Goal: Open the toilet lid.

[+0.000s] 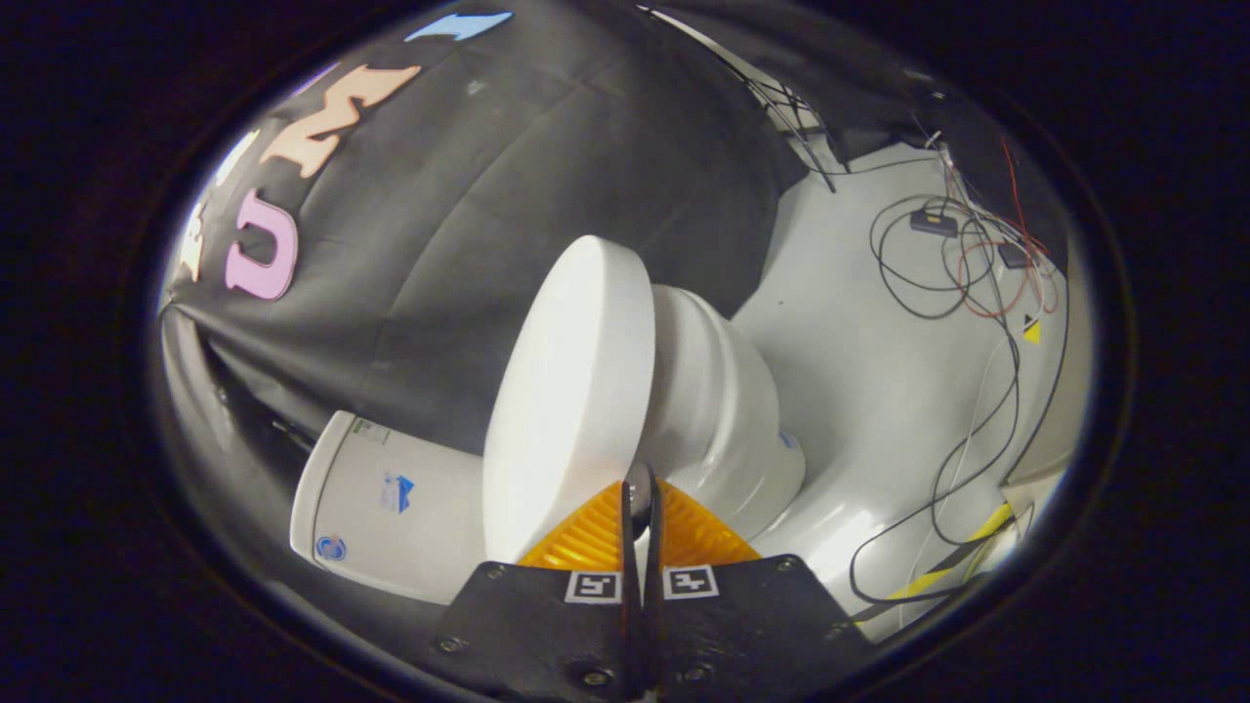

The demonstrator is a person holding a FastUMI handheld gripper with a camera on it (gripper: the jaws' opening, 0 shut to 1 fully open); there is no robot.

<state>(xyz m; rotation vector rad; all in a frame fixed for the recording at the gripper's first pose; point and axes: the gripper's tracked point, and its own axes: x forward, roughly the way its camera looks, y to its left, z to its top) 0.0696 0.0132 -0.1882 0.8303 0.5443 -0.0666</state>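
Slippage is the worry now: the toilet lid stands partly raised off the bowl, swung toward the tank, and its smooth edge sits right at the tips of the gripper. If the push runs off that rim, I'd judge the lid drops back onto the bowl. Jaws are nearly together, a thin slit between them; whether they pinch the lid's edge, I cannot tell.
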